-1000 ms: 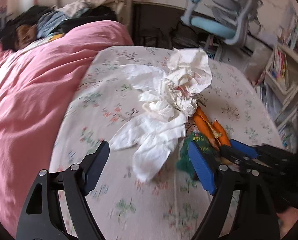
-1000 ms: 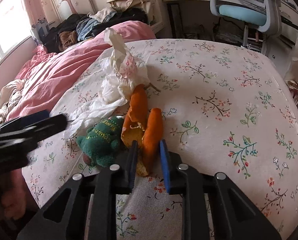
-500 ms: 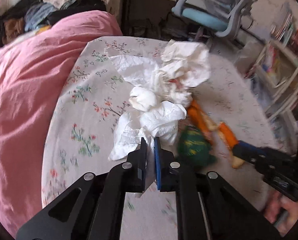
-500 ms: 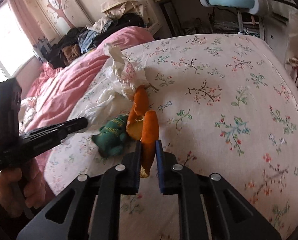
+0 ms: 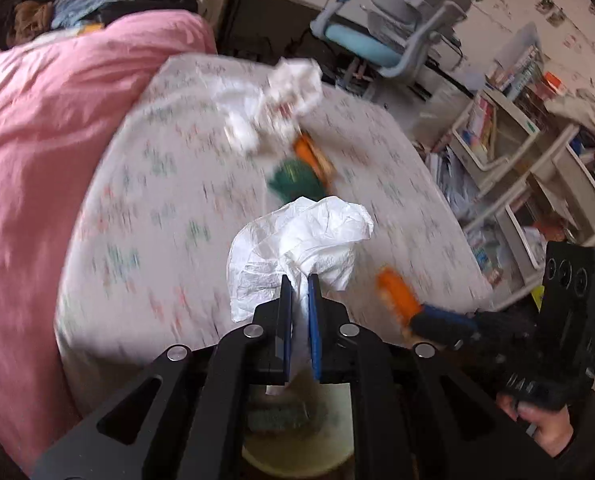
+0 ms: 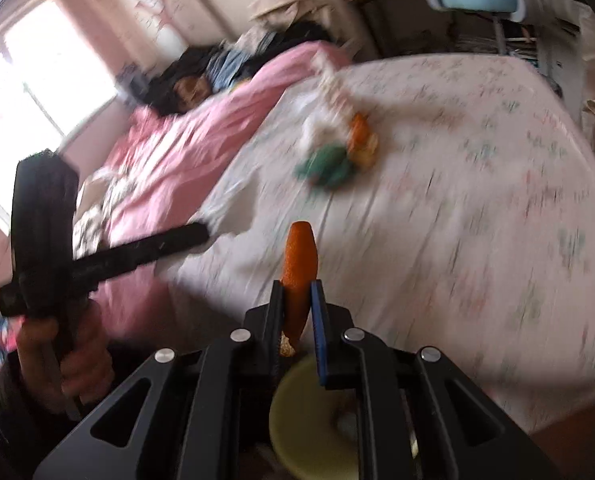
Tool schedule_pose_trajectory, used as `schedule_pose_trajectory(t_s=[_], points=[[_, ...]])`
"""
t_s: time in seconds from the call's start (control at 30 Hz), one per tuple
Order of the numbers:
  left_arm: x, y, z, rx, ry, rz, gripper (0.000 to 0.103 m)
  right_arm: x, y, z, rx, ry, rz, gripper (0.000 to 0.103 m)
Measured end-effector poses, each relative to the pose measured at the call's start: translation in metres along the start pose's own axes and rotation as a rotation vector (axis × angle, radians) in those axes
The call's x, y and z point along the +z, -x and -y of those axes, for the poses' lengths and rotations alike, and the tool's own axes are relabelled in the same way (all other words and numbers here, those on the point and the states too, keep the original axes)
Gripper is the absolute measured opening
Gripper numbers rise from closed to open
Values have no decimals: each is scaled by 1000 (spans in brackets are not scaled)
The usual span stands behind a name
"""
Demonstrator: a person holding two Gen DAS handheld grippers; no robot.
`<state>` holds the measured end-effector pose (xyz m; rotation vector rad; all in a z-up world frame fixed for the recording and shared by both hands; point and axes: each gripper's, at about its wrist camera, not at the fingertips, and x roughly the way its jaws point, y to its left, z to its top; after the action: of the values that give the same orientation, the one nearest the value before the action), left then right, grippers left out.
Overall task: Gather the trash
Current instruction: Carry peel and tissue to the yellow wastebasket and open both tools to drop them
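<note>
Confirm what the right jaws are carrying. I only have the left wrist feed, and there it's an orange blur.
Observer: An orange peel strip, pinched between the right gripper jaws and sticking up past them.
Operator: What's under the right gripper?
Observer: A pale yellow round container sits right below it, off the bed's edge.
Operator: Left hand visible anywhere?
Observer: Yes, the right wrist view shows it wrapped round the left gripper's handle, beside the pink duvet.
</note>
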<state>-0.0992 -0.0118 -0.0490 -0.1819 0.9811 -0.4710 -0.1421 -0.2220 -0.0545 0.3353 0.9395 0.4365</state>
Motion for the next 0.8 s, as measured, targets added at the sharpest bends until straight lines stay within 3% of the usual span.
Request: schedule_pose_trajectory(t_s=[0.07, 0.13, 0.23, 0.3, 0.37, 0.43, 0.57, 0.7, 0.8], points=[[-25, -3, 9, 11, -7, -47, 8, -23, -2, -10, -19, 33, -53, 15], [-48, -10, 16, 40, -19, -104, 8, -34, -5, -12, -69, 56, -88, 22], [-80, -23, 27, 56, -34, -208, 10, -40, 4, -4, -146, 30, -44, 50], [-89, -25, 36, 70, -86, -233, 16, -35, 14, 7, -180, -19, 19, 51], [-90, -17, 43, 108, -130, -179, 31, -31, 21, 16, -178, -57, 73, 54], [-86, -5, 44, 120, -132, -108, 54, -30, 24, 18, -170, -73, 117, 56], [-76, 22, 33, 171, -86, 49, 66, -31, 23, 10, -179, -43, 157, 62], [-66, 38, 20, 220, -9, 139, 77, -35, 21, 3, -204, 4, 165, 64], [-62, 47, 11, 239, 38, 181, 78, -40, 24, -1, -213, 27, 168, 65]])
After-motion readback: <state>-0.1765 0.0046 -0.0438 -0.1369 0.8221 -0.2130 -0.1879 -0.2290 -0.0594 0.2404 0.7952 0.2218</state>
